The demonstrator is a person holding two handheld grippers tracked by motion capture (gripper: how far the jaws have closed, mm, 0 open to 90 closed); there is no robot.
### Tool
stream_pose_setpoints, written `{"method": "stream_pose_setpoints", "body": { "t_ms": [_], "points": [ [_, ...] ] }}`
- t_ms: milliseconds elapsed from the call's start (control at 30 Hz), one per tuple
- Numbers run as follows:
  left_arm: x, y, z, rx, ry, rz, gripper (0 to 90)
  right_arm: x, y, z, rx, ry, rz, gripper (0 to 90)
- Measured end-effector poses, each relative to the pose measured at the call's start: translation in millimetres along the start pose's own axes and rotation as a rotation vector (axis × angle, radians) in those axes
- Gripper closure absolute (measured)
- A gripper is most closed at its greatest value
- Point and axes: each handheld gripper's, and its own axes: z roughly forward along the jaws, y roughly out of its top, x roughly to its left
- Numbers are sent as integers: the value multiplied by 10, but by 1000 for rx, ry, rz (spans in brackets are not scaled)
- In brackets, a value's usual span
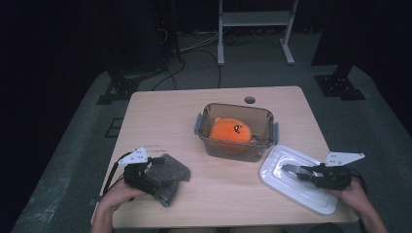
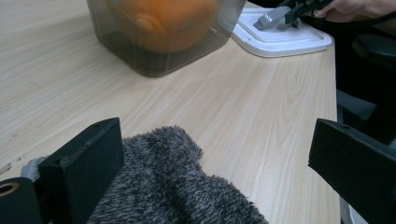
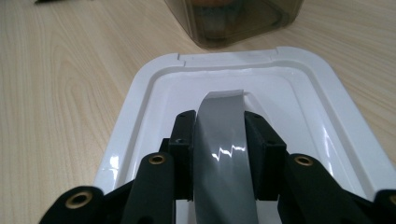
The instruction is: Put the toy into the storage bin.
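Gripping done: lid [image 1: 296,179] handle [image 3: 223,140] clamped in right tongs [image 1: 297,173] on tabletop [image 1: 165,116], box [image 1: 236,131] w/ orange toy [image 1: 231,131] ahead, unlidded. Left tongs [image 2: 210,158] wide over grey cloth [image 2: 173,186].

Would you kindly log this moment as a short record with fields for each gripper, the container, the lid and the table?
left gripper: open, jaws either side of the grey fuzzy cloth
right gripper: shut on the grey handle of the white lid
container: clear brown tub, uncovered, orange plush toy inside
white lid: flat on the table, right of the container
table: light wood
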Motion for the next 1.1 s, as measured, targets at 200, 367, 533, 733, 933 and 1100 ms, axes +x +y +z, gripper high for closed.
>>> {"method": "stream_pose_setpoints", "body": {
  "t_ms": [200,367,533,733,933,1100],
  "points": [
    [2,1,-1,0,1,1,24,-11,24,-34,-8,4,2,660],
    [0,1,-4,-3,2,0,24,-30,36,-75,-16,-3,4,661],
    [-2,0,4,1,1,0,24,-32,61,-131,-13,-6,-3,661],
    [-3,1,5,0,2,3,24,-35,89,-241,-31,-19,-5,661],
    [-8,3,7,0,1,3,24,-15,138,-315,-31,-21,-14,661],
    [-5,1,4,-1,2,3,24,0,182,-413,-28,-28,-21,661]
  ]
}}
